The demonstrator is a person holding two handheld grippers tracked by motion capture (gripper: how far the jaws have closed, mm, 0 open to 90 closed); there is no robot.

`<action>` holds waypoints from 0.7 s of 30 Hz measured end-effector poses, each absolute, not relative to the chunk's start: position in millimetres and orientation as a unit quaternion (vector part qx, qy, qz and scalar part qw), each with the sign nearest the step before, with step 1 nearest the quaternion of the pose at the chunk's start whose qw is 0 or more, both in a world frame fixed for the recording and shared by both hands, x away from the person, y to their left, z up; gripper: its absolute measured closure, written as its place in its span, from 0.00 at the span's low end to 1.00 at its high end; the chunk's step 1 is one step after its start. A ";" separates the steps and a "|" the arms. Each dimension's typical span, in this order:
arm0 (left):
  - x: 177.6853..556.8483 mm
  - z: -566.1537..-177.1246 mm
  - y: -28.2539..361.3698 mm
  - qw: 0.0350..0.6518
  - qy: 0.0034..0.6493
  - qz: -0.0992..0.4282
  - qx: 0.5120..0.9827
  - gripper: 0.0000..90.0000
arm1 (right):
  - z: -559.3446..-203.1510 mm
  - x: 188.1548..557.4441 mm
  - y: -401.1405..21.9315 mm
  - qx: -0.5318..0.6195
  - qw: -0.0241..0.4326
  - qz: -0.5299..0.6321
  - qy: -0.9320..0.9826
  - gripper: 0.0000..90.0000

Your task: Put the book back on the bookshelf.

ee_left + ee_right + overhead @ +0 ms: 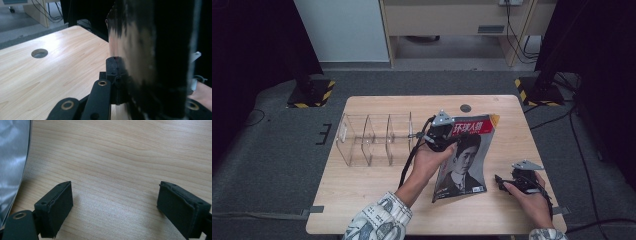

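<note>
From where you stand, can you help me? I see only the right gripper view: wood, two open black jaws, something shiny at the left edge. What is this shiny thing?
Observer: It is a magazine with a red title band and a portrait on its cover.
Operator: Does it lie flat on the table?
Observer: No. It is lifted and tilted; only its lower edge is near the table.
Operator: Who holds it?
Observer: The left gripper, shut on the magazine's upper left edge.
Operator: Is anything else on the table?
Observer: A clear acrylic organizer with several compartments stands left of the magazine.
</note>
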State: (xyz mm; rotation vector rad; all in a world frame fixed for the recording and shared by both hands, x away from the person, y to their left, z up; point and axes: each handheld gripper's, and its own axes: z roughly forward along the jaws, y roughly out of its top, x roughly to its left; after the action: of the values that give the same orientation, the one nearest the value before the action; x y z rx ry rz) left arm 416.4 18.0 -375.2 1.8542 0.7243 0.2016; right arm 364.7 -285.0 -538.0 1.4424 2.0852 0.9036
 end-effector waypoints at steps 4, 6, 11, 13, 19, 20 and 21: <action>414.8 -370.8 22.6 0.545 0.304 0.086 0.777 0.96 | -538.0 364.9 -284.2 0.522 0.222 0.328 0.756 0.15; 415.0 -368.6 24.5 0.546 0.305 0.088 0.775 0.96 | -537.9 364.8 -284.0 0.523 0.221 0.328 0.755 0.15; 414.3 -362.3 28.7 0.547 0.301 0.099 0.775 0.96 | -538.0 364.7 -283.9 0.522 0.222 0.327 0.756 0.15; 414.6 -361.1 30.6 0.548 0.302 0.100 0.773 0.96 | -538.1 364.8 -283.6 0.523 0.222 0.327 0.755 0.15; 412.6 -355.1 39.1 0.552 0.302 0.108 0.770 0.96 | -538.0 364.9 -283.2 0.521 0.223 0.327 0.756 0.15; 412.8 -354.5 40.9 0.552 0.303 0.108 0.769 0.96 | -538.0 364.9 -283.2 0.521 0.223 0.327 0.756 0.15; 413.1 -354.0 42.5 0.552 0.304 0.108 0.769 0.96 | -538.0 365.1 -283.2 0.520 0.223 0.327 0.758 0.15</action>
State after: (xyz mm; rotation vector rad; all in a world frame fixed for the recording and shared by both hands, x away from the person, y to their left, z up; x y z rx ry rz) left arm 413.1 42.5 -354.0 1.8181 0.7185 0.2560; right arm 365.1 -283.2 -538.0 1.4351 2.0921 0.9019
